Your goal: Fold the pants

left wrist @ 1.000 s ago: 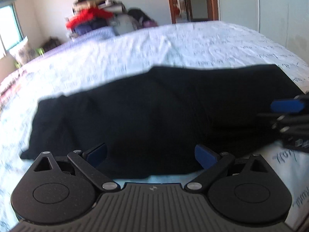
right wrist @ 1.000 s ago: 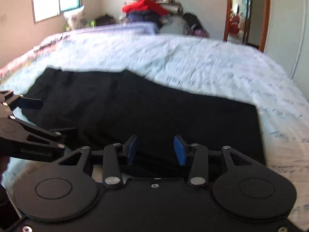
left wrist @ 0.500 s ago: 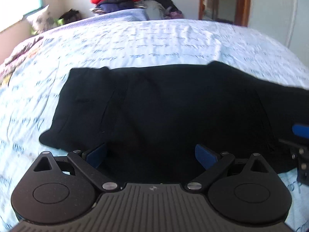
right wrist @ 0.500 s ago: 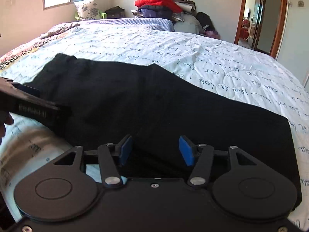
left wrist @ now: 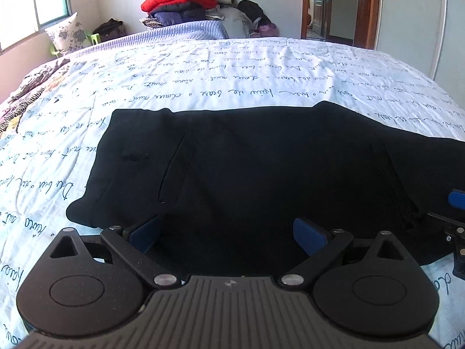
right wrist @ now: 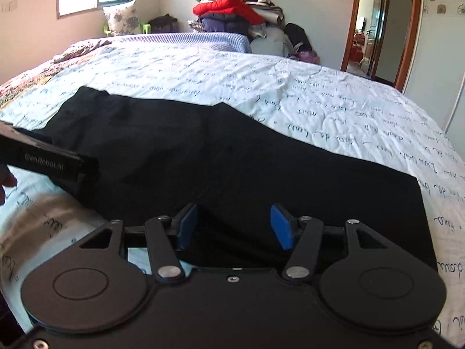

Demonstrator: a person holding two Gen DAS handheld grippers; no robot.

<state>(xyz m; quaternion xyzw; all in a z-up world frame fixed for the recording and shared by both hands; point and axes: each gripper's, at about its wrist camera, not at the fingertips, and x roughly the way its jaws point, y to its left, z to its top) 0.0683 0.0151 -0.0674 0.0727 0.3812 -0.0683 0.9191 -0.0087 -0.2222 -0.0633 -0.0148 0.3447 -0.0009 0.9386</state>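
Left wrist view first: the left gripper (left wrist: pixel 226 229) stands with its blue pads (left wrist: pixel 145 231) spread wide and nothing pinched, the near edge of the black pants (left wrist: pixel 247 168) lying below and between them. In the right wrist view the right gripper (right wrist: pixel 234 225) also has its pads apart, and a second ago they sat noticeably closer together, so it has let go and widened; the last of that widening is slight and the jaws now look about settled, with dark cloth under the gap but not pressed by either pad. Both views have gone from blurred to sharp and the pants have shifted across the frames, which suggests both hands have just swung along the garment and come to rest. I read this as one fold laid down and released, with the next grasp not yet begun. The pants lie flat on the white, script-printed bedspread (left wrist: pixel 203 81), folded lengthwise into one long dark band, a pocket slit showing on top. How many layers lie there is hard to tell, since the black fabric swallows the creases. The band's right end runs out of the left view, its nearest edge hides behind both gripper bodies, and the left gripper shows only partly at the right view's left edge.
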